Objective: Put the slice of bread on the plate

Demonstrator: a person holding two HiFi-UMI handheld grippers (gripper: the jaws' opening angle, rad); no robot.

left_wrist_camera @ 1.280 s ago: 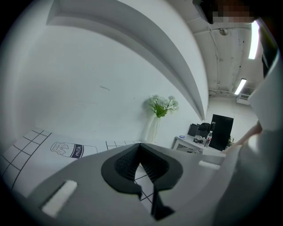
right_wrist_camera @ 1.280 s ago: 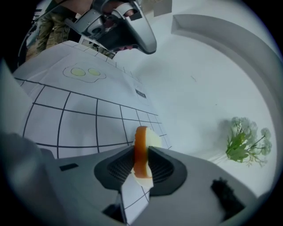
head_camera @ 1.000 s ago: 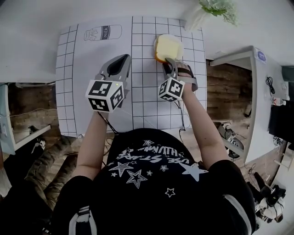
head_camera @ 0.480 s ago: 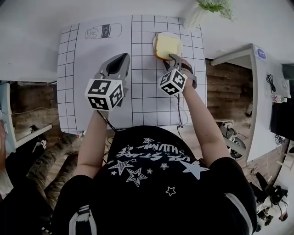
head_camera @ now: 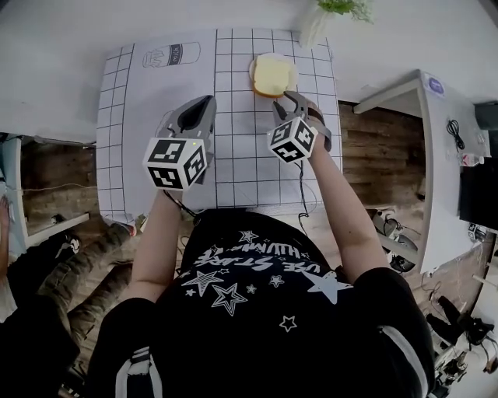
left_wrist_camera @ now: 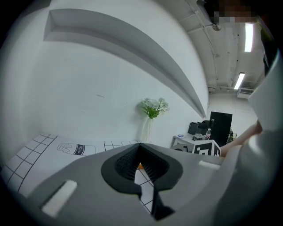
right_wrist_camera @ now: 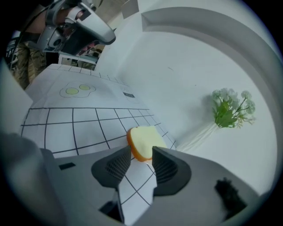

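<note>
Bread slice [head_camera: 272, 75] on plate [head_camera: 295, 71], far end of desk [head_camera: 233, 163]. R gripper [head_camera: 292, 97] fingers spread, empty, just short of slice; L gripper [head_camera: 207, 101] fingers pressed together. Placing looks done; next: pull clear.

Plant [head_camera: 342, 6] partly beyond top edge

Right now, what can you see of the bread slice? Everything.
The bread slice is squarish with rounded corners, a pale yellow face and an orange-brown crust; it looks like a prop. It lies flat, face up, on what seems a white plate at the far end of the grid mat. Nothing else touches it: the right gripper holds its fingers apart, just short of it.
</note>
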